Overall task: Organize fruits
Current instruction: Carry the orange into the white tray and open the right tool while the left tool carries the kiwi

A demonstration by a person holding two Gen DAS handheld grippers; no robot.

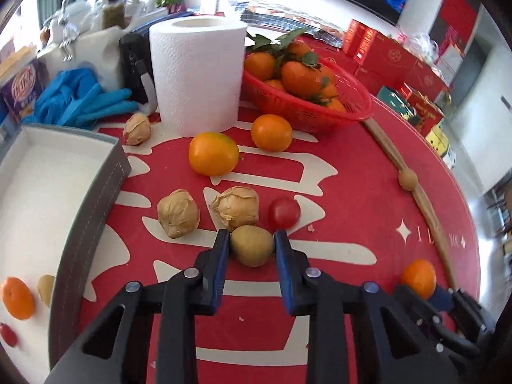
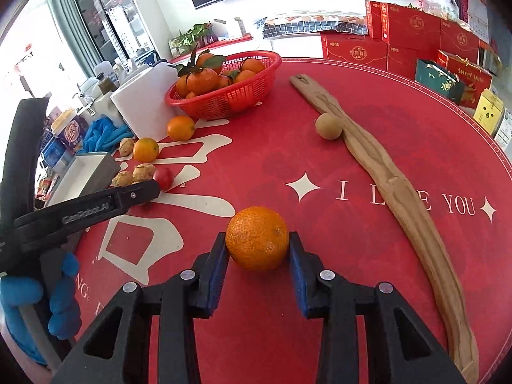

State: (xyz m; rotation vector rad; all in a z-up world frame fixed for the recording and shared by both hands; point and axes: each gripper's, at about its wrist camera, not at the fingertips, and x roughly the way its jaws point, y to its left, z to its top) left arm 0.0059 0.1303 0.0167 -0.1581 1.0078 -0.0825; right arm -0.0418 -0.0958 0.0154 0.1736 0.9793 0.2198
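The left claw [image 1: 252, 245] is closed on a small kiwi [image 1: 252, 245], its blue pads touching both sides, low over the red surface [image 1: 352, 192]. The right claw [image 2: 257, 243] likewise grips an orange [image 2: 257, 238] by its sides. A grey box [image 1: 92, 198] to the left already holds an orange, a pale fruit and something red.

The kiwi sits just beside a walnut [image 1: 236, 206] and a cherry tomato [image 1: 284, 212]; lifting carelessly could knock either rolling. Both fruits are round and held only at the fingertips, so a quick swing might let them slip.

The box's near contents are cut off at the frame edge, and whether either fruit rests on the surface cannot be told.
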